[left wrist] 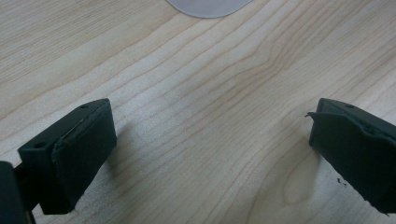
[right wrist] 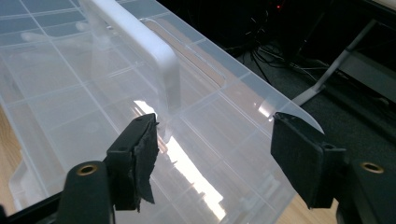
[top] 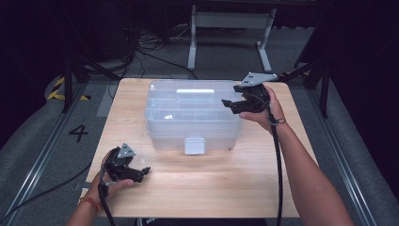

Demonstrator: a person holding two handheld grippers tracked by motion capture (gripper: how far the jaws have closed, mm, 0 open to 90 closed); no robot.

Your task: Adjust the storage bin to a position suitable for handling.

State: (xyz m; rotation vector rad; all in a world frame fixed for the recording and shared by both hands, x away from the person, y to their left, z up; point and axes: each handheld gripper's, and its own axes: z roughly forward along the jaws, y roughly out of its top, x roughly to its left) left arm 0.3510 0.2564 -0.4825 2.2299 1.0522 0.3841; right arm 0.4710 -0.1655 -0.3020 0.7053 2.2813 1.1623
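Hovering my right gripper [right wrist: 212,158], jaws apart, over the clear box [top: 190,113] mid-frame: light, slippery plastic; its white handle [right wrist: 140,44] grips best.

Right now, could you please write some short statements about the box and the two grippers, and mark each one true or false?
1. The clear plastic box stands on the wooden table. True.
2. The left gripper is shut on the box's latch. False: it is open over bare wood, near the table's front left corner, holding nothing.
3. The right gripper is open at the box's right end. True.
4. The box's lid is lifted off. False: the lid is on, with its white handle on top.
5. A white latch sits on the box's front side. True.
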